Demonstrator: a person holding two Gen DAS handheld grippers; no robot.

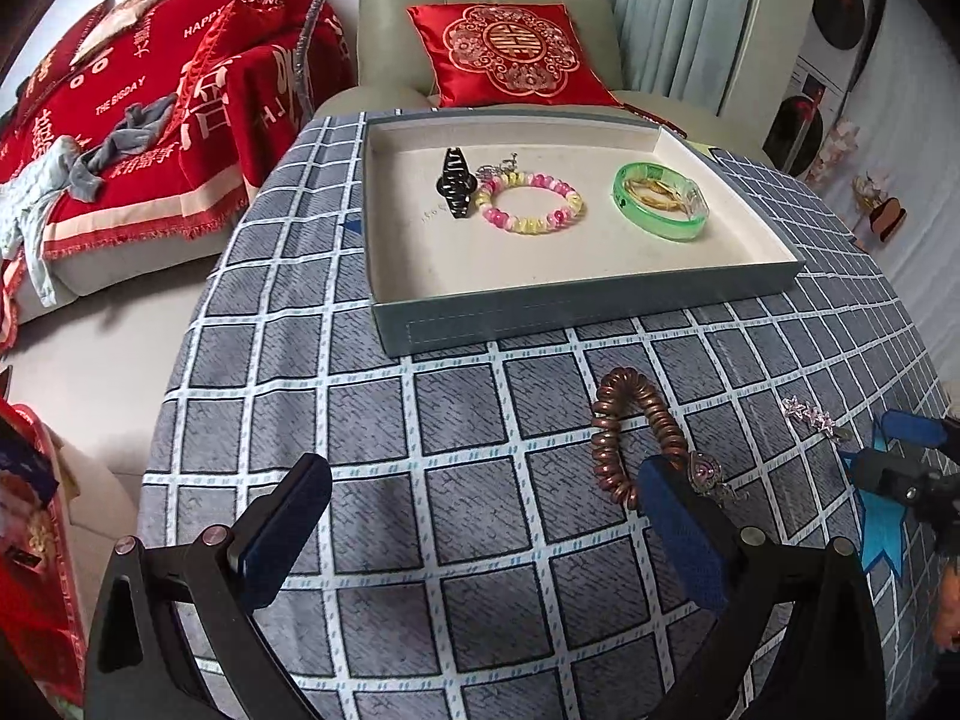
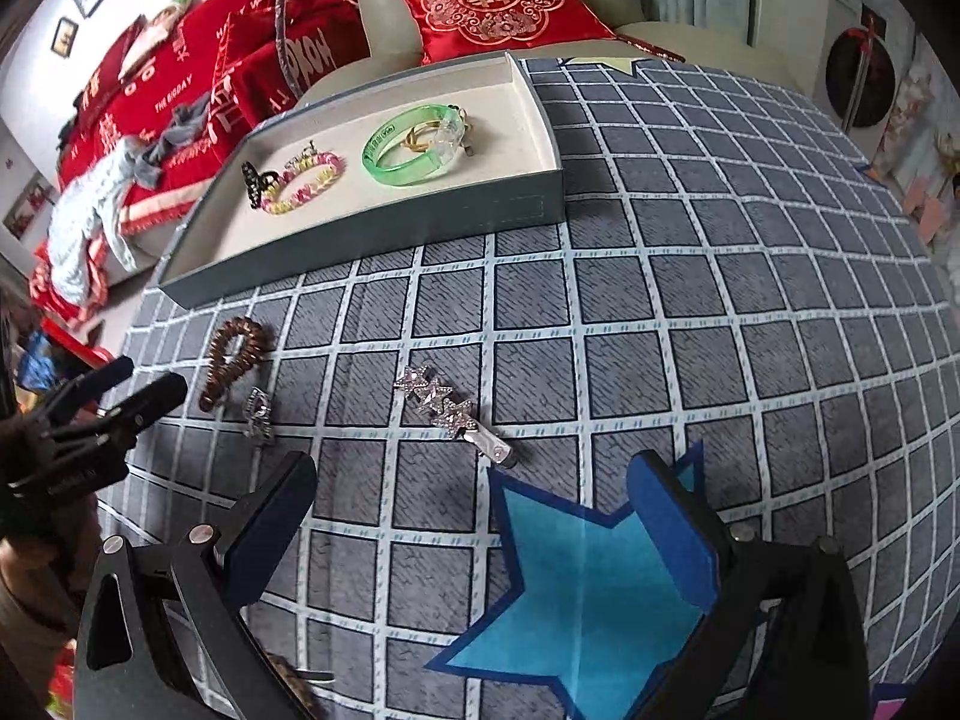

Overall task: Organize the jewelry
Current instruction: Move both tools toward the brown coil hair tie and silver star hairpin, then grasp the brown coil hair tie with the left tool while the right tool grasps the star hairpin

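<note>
Grey tray (image 1: 576, 312) — beaded bracelet (image 1: 528, 203), green bangle (image 1: 660, 209) inside, left gripper (image 1: 480, 516) and right gripper (image 2: 474, 510) both spread, empty

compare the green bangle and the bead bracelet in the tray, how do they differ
The green bangle is one solid, translucent green ring; the bead bracelet is a string of separate pink and yellow beads. The bangle has gold pieces lying inside its loop, while the bracelet's loop is bare. The bracelet touches a black clip; the bangle lies apart, nearer the tray's right side. Both lie flat in the tray.
</note>
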